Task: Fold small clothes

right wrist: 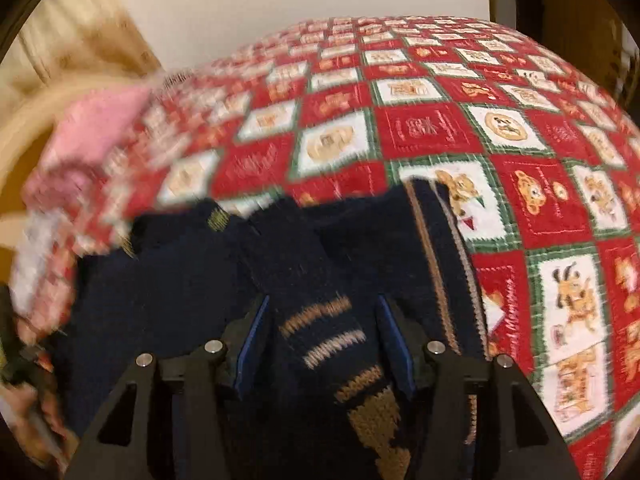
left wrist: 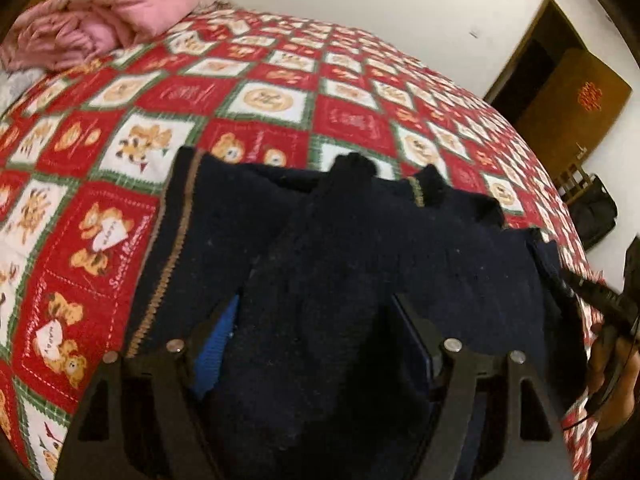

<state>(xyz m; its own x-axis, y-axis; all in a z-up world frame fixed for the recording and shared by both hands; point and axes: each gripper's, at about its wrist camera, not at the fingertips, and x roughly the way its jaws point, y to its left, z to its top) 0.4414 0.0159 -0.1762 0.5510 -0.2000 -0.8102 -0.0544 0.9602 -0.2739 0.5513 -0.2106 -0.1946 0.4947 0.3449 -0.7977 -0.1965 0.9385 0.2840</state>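
A dark navy knitted sweater (left wrist: 360, 240) with tan stripes lies on the red patchwork bedspread (left wrist: 248, 80). My left gripper (left wrist: 316, 320) is over the sweater, and a fold of navy knit fills the gap between its jaws. The sweater also shows in the right wrist view (right wrist: 192, 280). My right gripper (right wrist: 320, 328) has a tan-striped sleeve or cuff (right wrist: 332, 332) between its blue-padded fingers (right wrist: 250, 344). The jaws of both stand fairly wide, with cloth bunched between them. Both views are blurred.
A pink folded blanket (left wrist: 100, 12) lies at the bed's far left corner, also in the right wrist view (right wrist: 92, 136). A dark doorway (left wrist: 560, 68) and a black bag (left wrist: 592, 212) stand at the right. The bedspread (right wrist: 440, 128) stretches beyond the sweater.
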